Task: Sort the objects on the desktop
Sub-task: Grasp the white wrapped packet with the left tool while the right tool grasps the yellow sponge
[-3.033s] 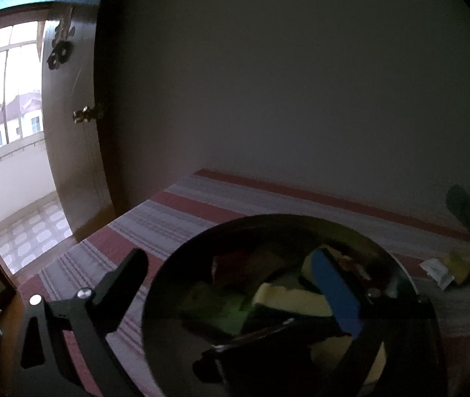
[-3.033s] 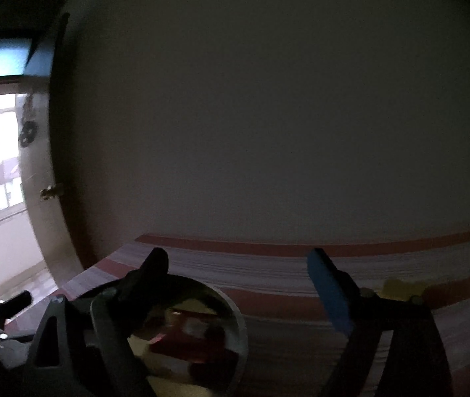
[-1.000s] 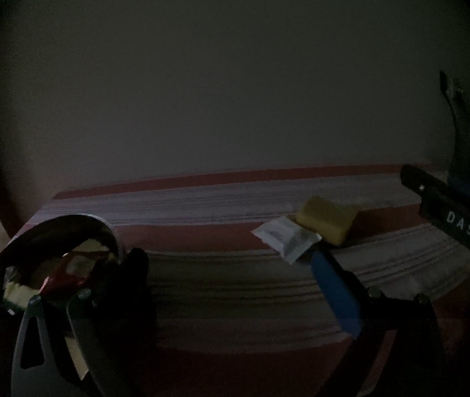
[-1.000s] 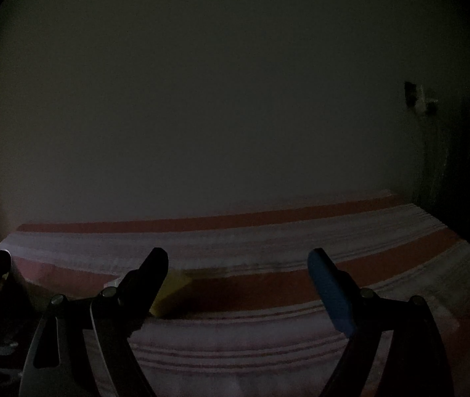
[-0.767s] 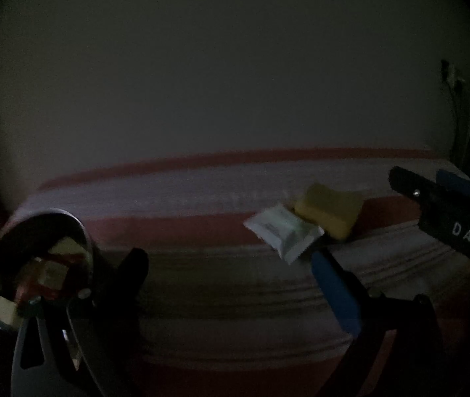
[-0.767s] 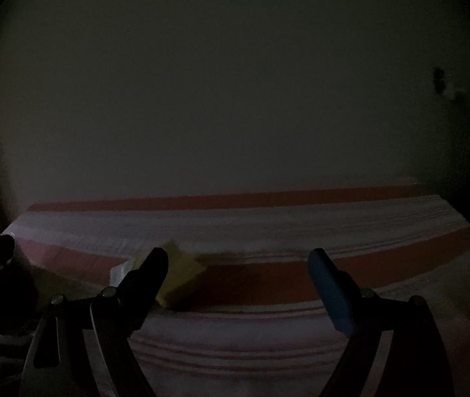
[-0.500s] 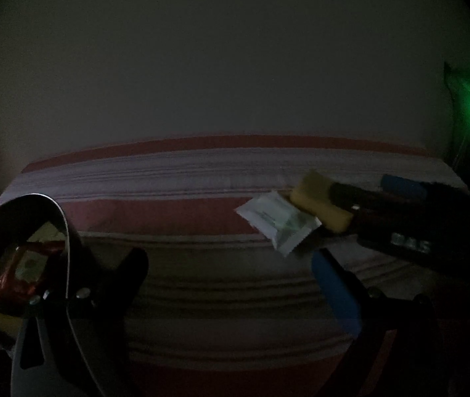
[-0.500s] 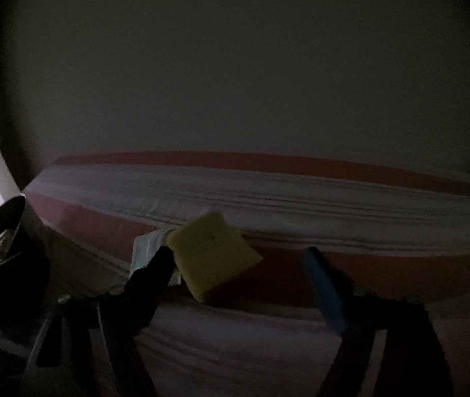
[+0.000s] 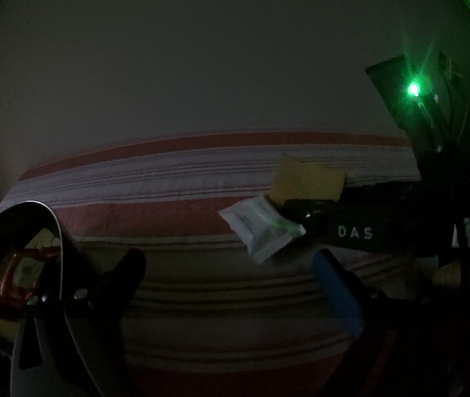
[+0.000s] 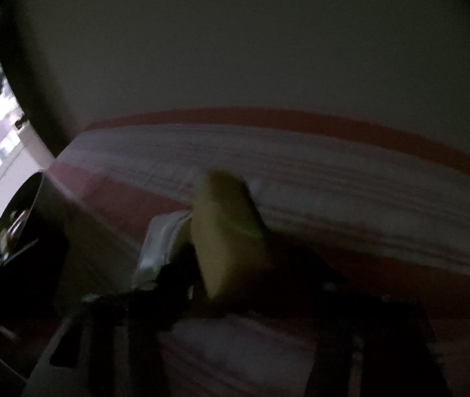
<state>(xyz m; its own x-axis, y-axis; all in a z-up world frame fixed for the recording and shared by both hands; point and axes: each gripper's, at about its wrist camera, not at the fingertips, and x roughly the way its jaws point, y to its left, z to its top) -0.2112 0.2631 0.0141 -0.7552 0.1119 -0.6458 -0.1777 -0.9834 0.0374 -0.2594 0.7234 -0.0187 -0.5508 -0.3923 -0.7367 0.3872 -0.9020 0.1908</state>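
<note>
Reaching a dull yellow sponge block (image 10: 228,231) beside a white sachet (image 9: 261,228), right tongs (image 10: 244,284) blurred, grip unclear; left tongs (image 9: 231,264) gape empty.

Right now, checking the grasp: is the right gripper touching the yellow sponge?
Cannot tell. The right wrist view is blurred; the right gripper overlaps the yellow sponge, contact unclear.

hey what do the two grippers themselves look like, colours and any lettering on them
The left gripper has one black finger and one blue-padded finger on a dark frame with silver screws. The right gripper is black, with white "DAS" lettering on its side and a green light behind it.
</note>
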